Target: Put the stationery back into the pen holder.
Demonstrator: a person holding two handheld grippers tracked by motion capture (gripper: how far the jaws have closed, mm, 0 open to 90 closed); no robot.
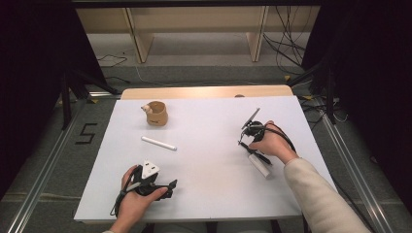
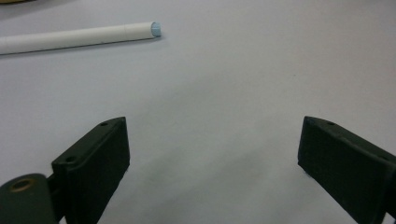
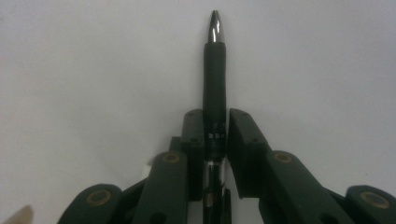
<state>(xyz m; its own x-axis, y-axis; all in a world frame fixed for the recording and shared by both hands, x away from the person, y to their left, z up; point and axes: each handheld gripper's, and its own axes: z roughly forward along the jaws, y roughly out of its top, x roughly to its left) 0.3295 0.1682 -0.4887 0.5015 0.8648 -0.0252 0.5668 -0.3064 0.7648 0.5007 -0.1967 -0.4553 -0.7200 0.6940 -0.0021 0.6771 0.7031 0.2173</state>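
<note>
A black pen (image 3: 214,70) was held clenched between the jaws of the right gripper (image 1: 252,138), its silver tip pointing straight ahead along the jaws in the right gripper view. In the high view that gripper was seen at about four o'clock on the white table (image 1: 209,116), the pen's barrel running down and to the right under the hand. A second white cylinder (image 1: 259,166) lay just beside the right hand, toward five o'clock; whether it was touched by the hand could not be told.

The left gripper (image 1: 163,188) was rested low at about seven o'clock, its jaws spread wide with nothing between them, as was plain in the left gripper view. A white marker (image 1: 159,143) with a pale blue end lay flat on the table near the centre, toward eleven o'clock of that gripper and well apart from it. A wooden pen cup (image 1: 156,114) stood upright at about eleven o'clock on the table, with one small object already leaning at its rim.

The work was judged to be partly done: the black pen had been gripped but not yet carried to the cup, which stood well apart from it. The white marker and the cylinder were left untouched on the table.
</note>
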